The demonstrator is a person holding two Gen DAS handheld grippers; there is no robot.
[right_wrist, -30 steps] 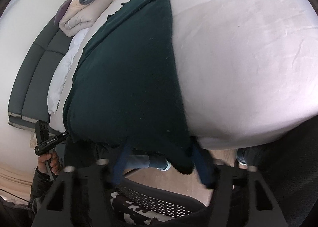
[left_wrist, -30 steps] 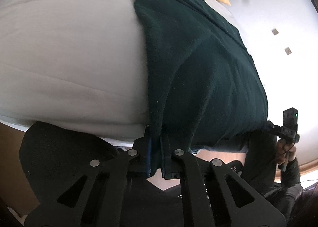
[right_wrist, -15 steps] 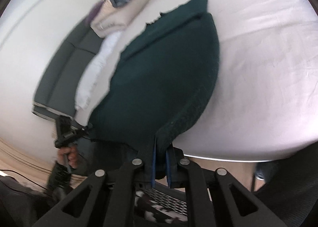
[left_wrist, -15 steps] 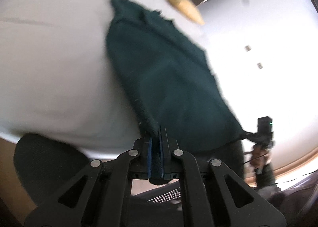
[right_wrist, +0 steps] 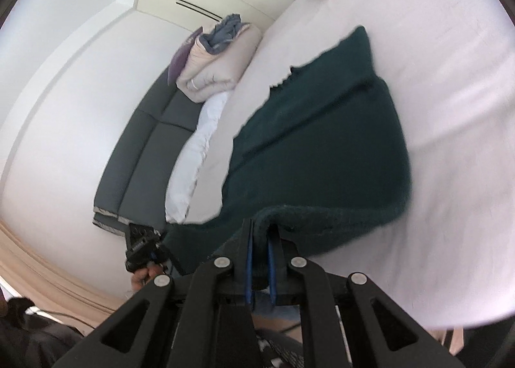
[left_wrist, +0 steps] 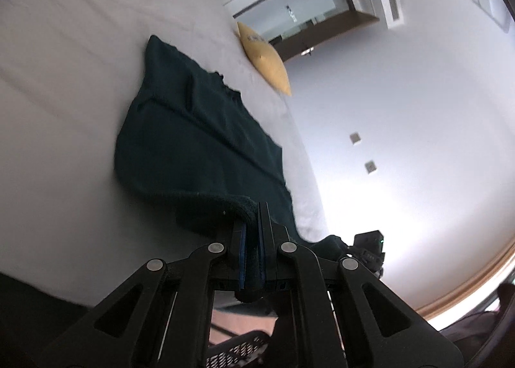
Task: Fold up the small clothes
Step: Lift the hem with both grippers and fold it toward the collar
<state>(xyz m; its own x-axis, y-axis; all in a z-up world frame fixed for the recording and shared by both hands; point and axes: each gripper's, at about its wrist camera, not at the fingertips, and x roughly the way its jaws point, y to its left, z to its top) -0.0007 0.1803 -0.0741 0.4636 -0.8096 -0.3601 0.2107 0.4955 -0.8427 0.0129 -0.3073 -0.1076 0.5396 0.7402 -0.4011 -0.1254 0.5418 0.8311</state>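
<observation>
One white bed [left_wrist: 64, 129] carries the work, its sheet filling most of both wrist views. On it lies one dark green garment [left_wrist: 193, 142], a fuzzy knit piece; its long axis runs from the near edge of the bed away toward the far end, where one yellow pillow [left_wrist: 267, 59] sits. The garment's near hem is lifted off the sheet and curls over toward the cameras, while the far part lies flat. Two grippers hold that hem, one at each near corner: the left gripper [left_wrist: 252, 239] has its jaws closed narrow on a fold of the cloth, which sits pinched between the blue pads, and the right gripper [right_wrist: 259, 255] likewise has its jaws clamped on the opposite corner. Beside the bed, one pile of folded bedding [right_wrist: 219, 68] rests on a dark grey sofa [right_wrist: 145, 149].
</observation>
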